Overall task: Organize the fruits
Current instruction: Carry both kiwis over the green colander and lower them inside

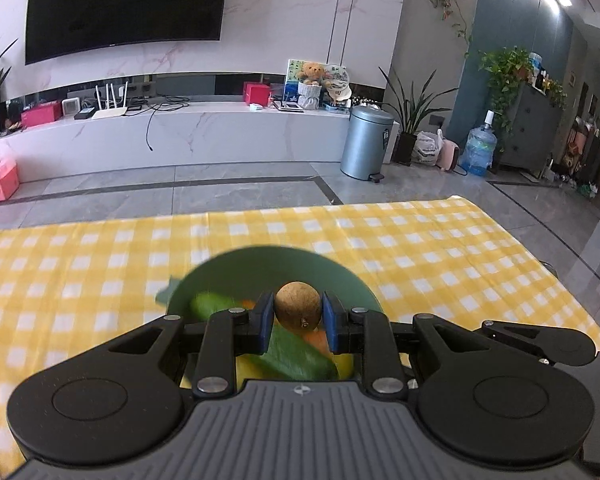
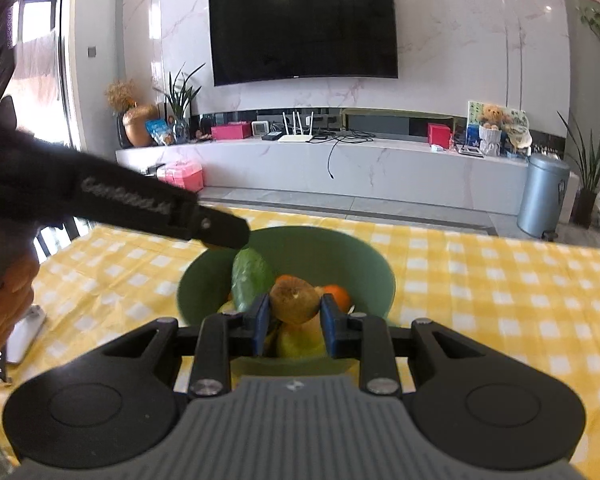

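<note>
The left gripper [image 1: 298, 318] had its jaws pinching a round brown fruit [image 1: 298, 306]. It hung above the green bowl [image 1: 340, 276], which sat on the yellow checked worktop [image 1: 440, 248]. A green cucumber [image 1: 300, 356] and something orange lay in the bowl under it.

The right gripper [image 2: 294, 322] had its jaws pinching a kiwi [image 2: 294, 300], also over the bowl [image 2: 364, 256]. Below it were a cucumber [image 2: 252, 276], an orange [image 2: 337, 295] and a yellow fruit [image 2: 300, 342]. The left gripper [image 2: 224, 232] showed in this view too, near the bowl's far left rim.

Both fruits looked like they were being taken out to sort. To do this well, each hand should lift straight up until its fruit is clear of the rim. Then the hands should move apart, so the grippers don't bump. The squeeze should stay gentle and steady. Round fruit can slip out, and a soft kiwi can bruise. Each fruit should go low over the cloth before the jaws let go, so it doesn't roll off.
</note>
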Tool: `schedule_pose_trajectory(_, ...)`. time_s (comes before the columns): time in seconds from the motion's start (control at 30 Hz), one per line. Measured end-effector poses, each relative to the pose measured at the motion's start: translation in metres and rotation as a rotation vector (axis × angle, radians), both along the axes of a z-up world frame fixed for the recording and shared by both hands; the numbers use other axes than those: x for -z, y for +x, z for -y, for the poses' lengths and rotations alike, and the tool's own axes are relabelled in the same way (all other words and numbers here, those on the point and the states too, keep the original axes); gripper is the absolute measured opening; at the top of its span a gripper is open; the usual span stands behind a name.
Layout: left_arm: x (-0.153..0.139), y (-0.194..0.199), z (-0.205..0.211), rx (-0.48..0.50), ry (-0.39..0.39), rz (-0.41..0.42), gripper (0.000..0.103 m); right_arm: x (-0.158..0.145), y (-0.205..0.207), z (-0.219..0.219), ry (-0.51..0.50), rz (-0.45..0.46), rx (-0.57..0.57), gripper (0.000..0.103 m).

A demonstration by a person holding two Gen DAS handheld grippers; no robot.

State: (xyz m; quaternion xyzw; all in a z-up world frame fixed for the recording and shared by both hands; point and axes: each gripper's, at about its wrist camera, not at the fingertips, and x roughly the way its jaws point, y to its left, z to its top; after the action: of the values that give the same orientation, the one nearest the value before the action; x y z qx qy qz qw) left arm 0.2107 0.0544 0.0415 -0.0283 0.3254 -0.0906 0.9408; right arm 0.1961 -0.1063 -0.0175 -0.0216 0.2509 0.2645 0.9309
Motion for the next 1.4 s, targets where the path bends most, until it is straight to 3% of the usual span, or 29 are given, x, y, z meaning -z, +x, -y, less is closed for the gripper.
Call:
schedule_pose_trajectory(0.2, 0.013, 0.035, -0.012, 0.014, 0.027, -0.031, 0.028, 0.003, 0.045, -0.012, -0.05, -0.04, -0.017, 0.024)
schedule_pose_trajectory(0.57, 0.039, 0.061, -0.034, 0.028, -0.022, -0.058, 0.028, 0.017, 0.098, -0.037, -0.137, -0.082, -0.057, 0.024)
schedule_pose_trajectory(0.77, 0.05, 0.066, -0.034, 0.031, 0.003, -0.084, 0.028, 0.022, 0.109, -0.043, -0.135, -0.109, -0.071, 0.024)
schedule_pose_trajectory(0.97, 0.054, 0.067, -0.043, 0.017, -0.023, -0.108, 0.028, 0.024, 0.113, -0.047, -0.103, -0.135, -0.078, 0.024)
schedule_pose_trajectory(1.4, 0.056, 0.068, -0.049, -0.002, -0.044, -0.082, 0.028, 0.024, 0.118, -0.051, -0.094, -0.153, -0.056, 0.024)
